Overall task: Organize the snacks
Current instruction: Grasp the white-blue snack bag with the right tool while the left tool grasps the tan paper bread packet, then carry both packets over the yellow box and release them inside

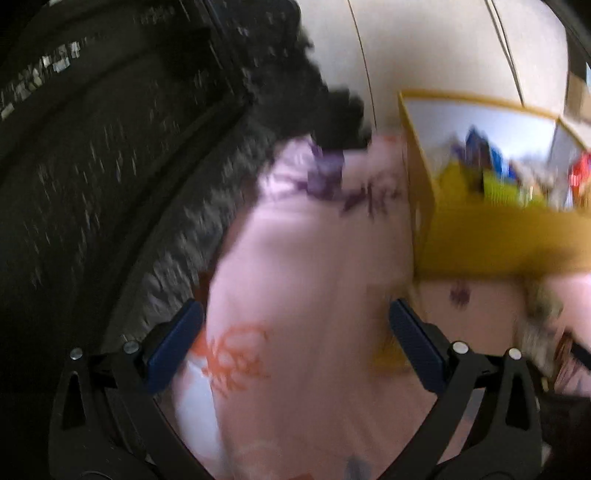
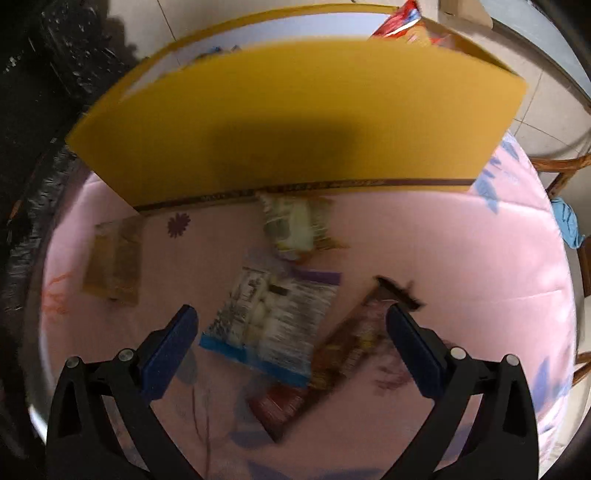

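Four loose snack packets can be counted on the pink, flower-printed padded cloth [image 2: 424, 236] in the right wrist view: a white crinkled foil packet with a blue bottom edge and dense printed text [image 2: 269, 325], a long brown and red glossy wrapper [image 2: 332, 365] lying aslant and partly beneath it, a pale green and white crumpled packet [image 2: 295, 225] close against the box, and a flat tan packet [image 2: 114, 258] well off to the left. Behind them stands a mustard-yellow cardboard box with a white inner face [image 2: 295, 122], in which several packets are already held, a red one [image 2: 397, 22] showing above its rim. The step in hand is judged to be the approach for the next pick, with sorting partly done. The right gripper [image 2: 291, 328] is held above the white packet with its blue ribbed pads wide apart and nothing clamped; the left gripper [image 1: 295, 332] is likewise spread and empty over bare cloth beside the box's corner [image 1: 417, 192]. The next move would call for the right jaws to be lowered astride the white packet and closed on its thin, slippery film, which is likely to buckle rather than resist. Motion blur is heavy, so the packets' printing cannot be read, and the tan one may be paper rather than foil.
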`<state>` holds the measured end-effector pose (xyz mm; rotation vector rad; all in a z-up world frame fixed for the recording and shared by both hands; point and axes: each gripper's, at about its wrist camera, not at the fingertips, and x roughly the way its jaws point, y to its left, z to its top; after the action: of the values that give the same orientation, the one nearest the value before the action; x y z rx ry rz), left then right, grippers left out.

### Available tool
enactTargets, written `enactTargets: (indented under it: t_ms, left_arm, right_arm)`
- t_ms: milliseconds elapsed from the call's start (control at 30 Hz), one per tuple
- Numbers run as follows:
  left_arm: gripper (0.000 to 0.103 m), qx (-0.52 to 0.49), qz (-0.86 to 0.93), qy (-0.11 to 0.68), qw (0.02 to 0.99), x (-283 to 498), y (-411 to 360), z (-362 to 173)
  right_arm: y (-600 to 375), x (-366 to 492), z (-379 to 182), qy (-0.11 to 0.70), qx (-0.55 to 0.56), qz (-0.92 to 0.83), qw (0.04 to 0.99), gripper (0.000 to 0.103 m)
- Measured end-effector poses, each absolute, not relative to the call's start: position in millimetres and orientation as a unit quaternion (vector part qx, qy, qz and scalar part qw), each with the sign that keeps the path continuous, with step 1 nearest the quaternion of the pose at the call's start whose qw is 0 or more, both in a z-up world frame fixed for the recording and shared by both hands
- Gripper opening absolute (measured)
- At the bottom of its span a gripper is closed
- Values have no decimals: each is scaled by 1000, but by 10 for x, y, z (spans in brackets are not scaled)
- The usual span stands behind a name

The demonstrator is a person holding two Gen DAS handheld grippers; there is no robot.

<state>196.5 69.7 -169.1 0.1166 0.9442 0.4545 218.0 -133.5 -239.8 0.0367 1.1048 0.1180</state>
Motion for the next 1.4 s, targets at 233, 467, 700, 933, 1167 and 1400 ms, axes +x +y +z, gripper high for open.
enactTargets:
  t_ms: [233,467,700,933,1167,1400]
  left_arm:
    - [101,95,197,480,849,2058,569,-2130]
    - [101,129,169,486,848,2385,326,-2354]
    - [46,81,81,500,859,2433,257,-2566]
    - [42,25,67,510,857,2268,319,-2443]
    - [42,8,60,462,885,2068,262,-1777]
    - [42,13,58,393,918,2516,4,-851]
  right_arm:
    - [-1070,2117,-2471,492,-126,34,861,61]
    - [-1582,2104,-2409,542,-31,53,838,55]
    - [-1828,1982,-2326,557,61,79,824,53]
    - [-2013,1843,-1957,529,82,96,839,53]
    - [-2116,1919,-1395,470,111,101,870,53]
    - [-2233,2437,-644,376,90,114,915,53]
